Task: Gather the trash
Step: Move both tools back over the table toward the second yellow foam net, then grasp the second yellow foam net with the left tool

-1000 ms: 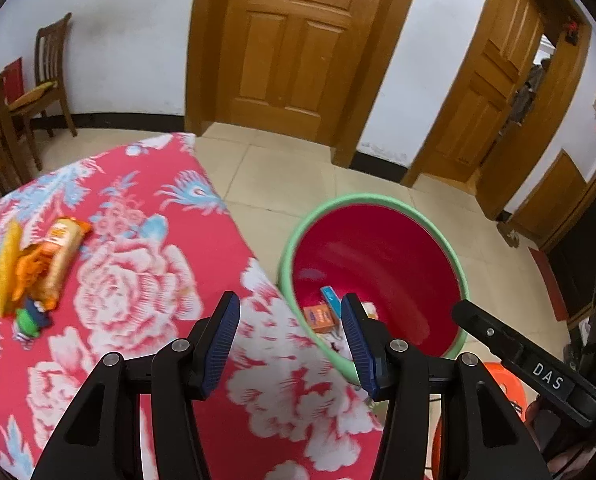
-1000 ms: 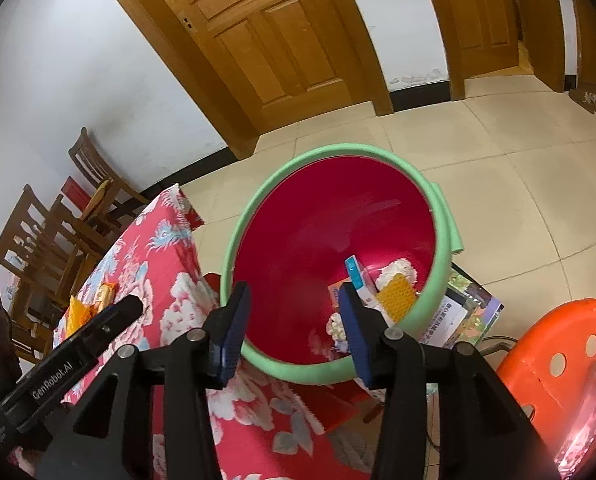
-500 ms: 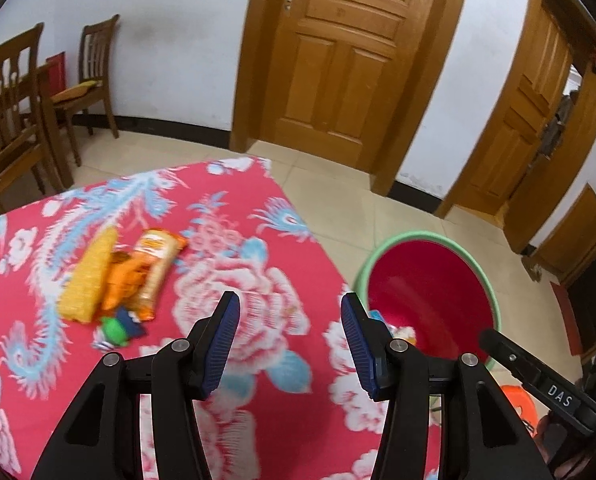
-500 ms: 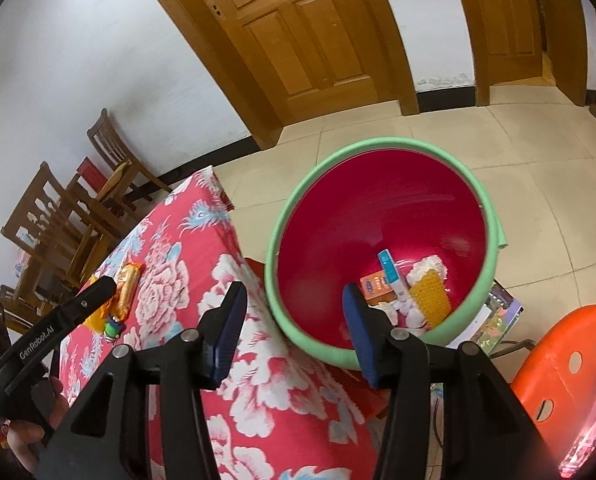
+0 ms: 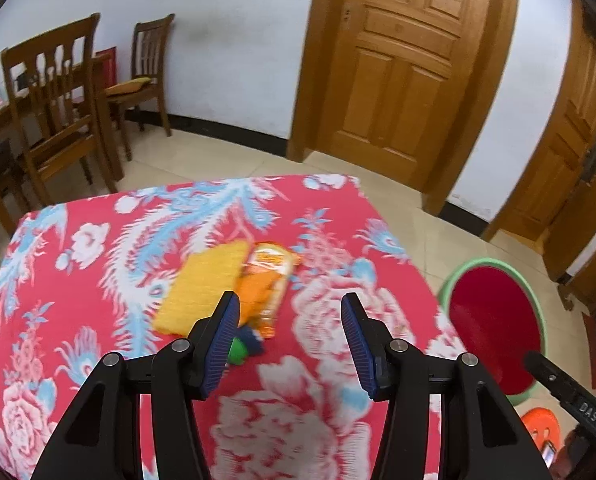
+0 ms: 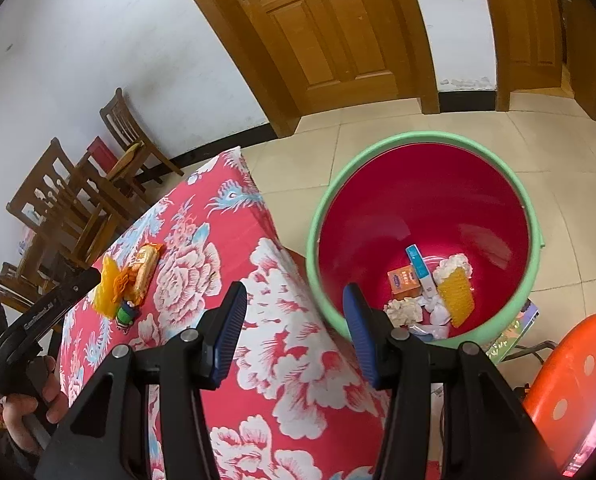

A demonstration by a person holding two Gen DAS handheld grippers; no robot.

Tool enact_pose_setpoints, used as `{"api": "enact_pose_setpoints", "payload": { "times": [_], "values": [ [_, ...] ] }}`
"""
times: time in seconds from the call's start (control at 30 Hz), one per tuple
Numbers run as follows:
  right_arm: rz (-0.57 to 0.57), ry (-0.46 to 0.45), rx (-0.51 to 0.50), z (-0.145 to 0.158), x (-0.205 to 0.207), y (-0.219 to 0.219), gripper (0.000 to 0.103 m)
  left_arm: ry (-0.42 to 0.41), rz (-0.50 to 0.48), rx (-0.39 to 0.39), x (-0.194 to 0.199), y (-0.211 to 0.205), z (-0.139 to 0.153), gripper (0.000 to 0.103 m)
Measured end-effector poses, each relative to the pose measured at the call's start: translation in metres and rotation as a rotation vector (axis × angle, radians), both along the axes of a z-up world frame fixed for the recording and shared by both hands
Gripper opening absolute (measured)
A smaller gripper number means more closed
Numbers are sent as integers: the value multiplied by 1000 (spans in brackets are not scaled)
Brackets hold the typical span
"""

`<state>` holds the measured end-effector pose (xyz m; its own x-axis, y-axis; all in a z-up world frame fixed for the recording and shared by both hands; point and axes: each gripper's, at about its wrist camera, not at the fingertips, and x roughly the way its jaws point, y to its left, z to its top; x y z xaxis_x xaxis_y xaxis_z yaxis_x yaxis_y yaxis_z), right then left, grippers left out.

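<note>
both tongs [image 5: 290, 340] [image 6: 292, 330] agape, empty; wrappers [image 5: 234, 280] on table; bin [image 6: 422, 236] alongside.

Surface under a red floral cloth [image 5: 306, 420]. On it, one cluster: yellow flat sponge-like pad [image 5: 206, 288] leftmost, orange snack wrapper [image 5: 272, 280] touching it on the right, small green-and-blue toy figure [image 5: 244, 346] just before them. Green-rimmed red plastic bin [image 6: 424, 216] on the tiled floor [image 6: 378, 136], right of the surface, beside its edge. In the bin: small orange box [image 6: 405, 282], blue-and-white stick [image 6: 420, 270], yellow pad [image 6: 456, 294], white crumpled tissues [image 6: 404, 310]. Orange plastic stool [image 6: 574, 384] right of the bin. Wooden chairs [image 5: 58, 108] behind the surface, at left; wooden door [image 5: 402, 68] beyond.
</note>
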<state>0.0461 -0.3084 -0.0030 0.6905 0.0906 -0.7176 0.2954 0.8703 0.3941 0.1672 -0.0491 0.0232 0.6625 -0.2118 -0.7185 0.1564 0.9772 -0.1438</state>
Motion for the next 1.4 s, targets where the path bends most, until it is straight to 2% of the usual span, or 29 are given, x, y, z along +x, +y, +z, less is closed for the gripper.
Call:
{"api": "enact_pose_setpoints", "payload": {
  "times": [0.43,0.47,0.63,0.73,1.1,1.4],
  "values": [
    [54,25,-34,-1,19,28,52,24,90,41,19,33,-30,53],
    [62,27,-39,-1,21,31,52,26,94,36,20,36,-32,50],
    [99,30,-65,2,31,49,52,41,92,-20,24,48,-37,18],
    [125,30,-76,3,38,61,52,40,94,-47,23,54,-39,12],
    [237,20,-94,8,69,112,52,-7,158,-185,10,91,-25,11],
    [327,24,-91,2,97,160,52,1,244,-269,11,130,-32,11]
  ]
}}
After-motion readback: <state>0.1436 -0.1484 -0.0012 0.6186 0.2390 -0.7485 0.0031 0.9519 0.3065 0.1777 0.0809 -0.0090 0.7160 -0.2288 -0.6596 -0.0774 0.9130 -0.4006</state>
